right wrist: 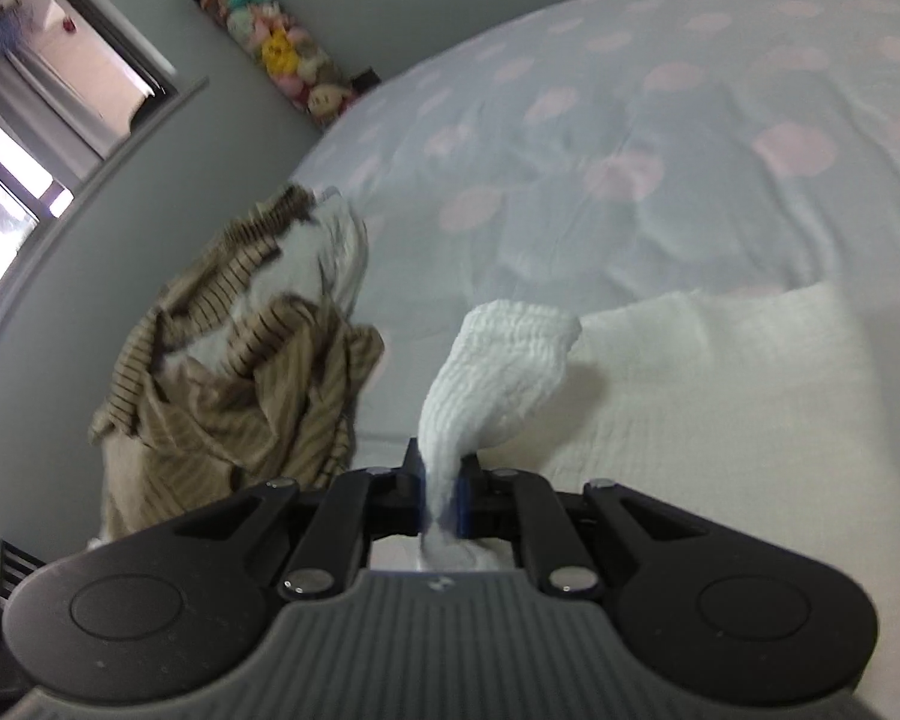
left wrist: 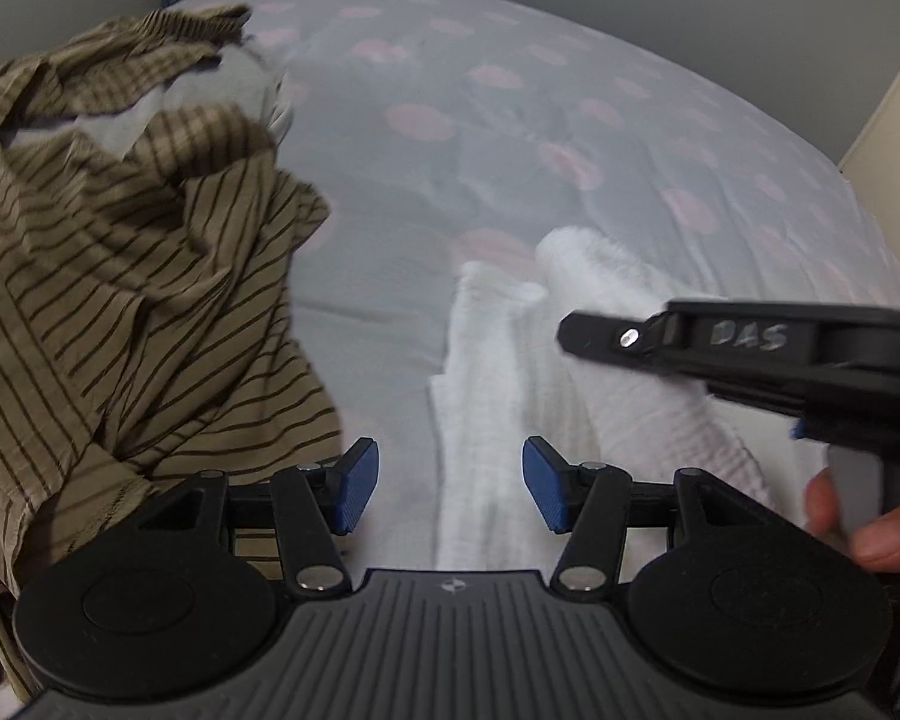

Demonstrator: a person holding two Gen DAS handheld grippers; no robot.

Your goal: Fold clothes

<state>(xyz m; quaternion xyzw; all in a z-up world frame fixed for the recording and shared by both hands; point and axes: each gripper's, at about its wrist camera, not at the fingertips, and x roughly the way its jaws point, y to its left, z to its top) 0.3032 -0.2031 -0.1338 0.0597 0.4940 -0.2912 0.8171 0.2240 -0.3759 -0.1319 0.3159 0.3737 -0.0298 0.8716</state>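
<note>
White, crinkle-textured cloth (right wrist: pixel 498 360). Tan shirt (left wrist: pixel 126 276) with thin dark brown stripes, paler on its inner side. Pale grey-blue bedsheet (left wrist: pixel 570 138) dotted with soft pink spots. Black gripper frames with grey ribbed bodies; blue ridged pads (left wrist: pixel 357 483) on the left gripper (left wrist: pixel 450 489), blue pads on the right gripper (right wrist: pixel 444 495) too. Silver bolt heads at the linkages. Plain grey wall (right wrist: pixel 222 114). Stuffed toys (right wrist: pixel 270 54) in yellow, pink, teal, black and white. Cream door (left wrist: pixel 894 138) at the far edge.
</note>
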